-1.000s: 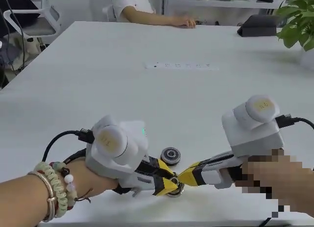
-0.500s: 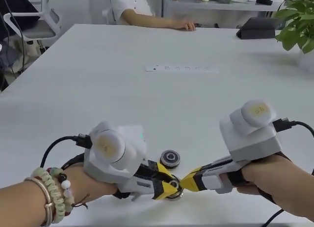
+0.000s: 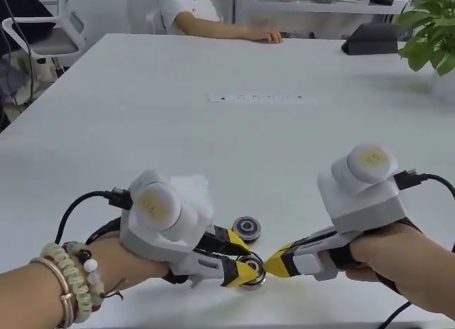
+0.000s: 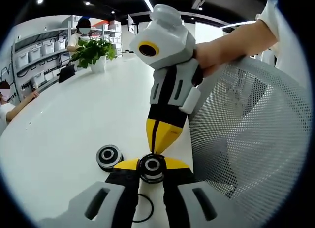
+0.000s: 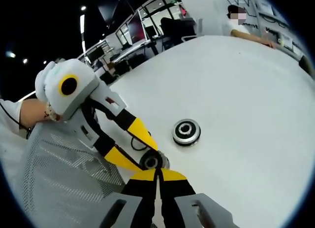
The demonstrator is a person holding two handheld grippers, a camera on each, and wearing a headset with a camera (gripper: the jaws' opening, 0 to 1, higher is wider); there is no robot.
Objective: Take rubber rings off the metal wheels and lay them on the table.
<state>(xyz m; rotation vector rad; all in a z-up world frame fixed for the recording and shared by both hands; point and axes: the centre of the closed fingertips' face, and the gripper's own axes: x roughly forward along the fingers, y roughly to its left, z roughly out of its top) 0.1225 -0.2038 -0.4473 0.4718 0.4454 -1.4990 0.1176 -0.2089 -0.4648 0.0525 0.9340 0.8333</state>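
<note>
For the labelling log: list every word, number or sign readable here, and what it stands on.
Nothing reads clearly.
Left gripper, round cap: faint yellow marks, too blurred.
Right gripper, round cap: the same.
White strip on the table: dark specks, too small.
Metal wheel in the left gripper: no marking legible.

In the head view the held wheel (image 3: 254, 271) is mostly covered by the yellow tips of the left gripper (image 3: 245, 261). Whether the right gripper (image 3: 273, 262) pinches the wheel's rubber rim there is too small to tell. In the left gripper view a loose black ring (image 4: 152, 209) lies partly behind the jaws, and the head view's top edge cuts off the seated person (image 3: 199, 13).
</note>
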